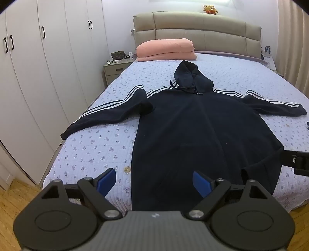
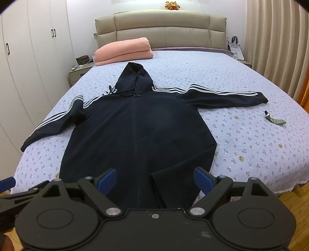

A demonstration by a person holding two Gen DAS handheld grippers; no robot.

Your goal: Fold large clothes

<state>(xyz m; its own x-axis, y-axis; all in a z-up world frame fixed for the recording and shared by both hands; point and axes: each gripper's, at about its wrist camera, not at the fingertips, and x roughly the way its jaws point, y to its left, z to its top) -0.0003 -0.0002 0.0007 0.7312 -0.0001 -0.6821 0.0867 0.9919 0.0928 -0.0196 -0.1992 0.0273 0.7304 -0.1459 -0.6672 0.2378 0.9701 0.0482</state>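
Left wrist: left gripper (image 1: 154,183) apart | right gripper (image 2: 155,181) apart | hoodie (image 2: 139,135) flat, hem apparently curled

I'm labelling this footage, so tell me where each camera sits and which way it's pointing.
Left wrist: on the left gripper at the bed's foot, facing the headboard across the navy hoodie; own open fingers show.
Right wrist: on the right gripper, slightly rightward, same heading; also sees a crumpled tube.
Shared: hoodie, pink blanket, plush toy.

Both wrist views face headboard (image 1: 197,29) from bed's foot.
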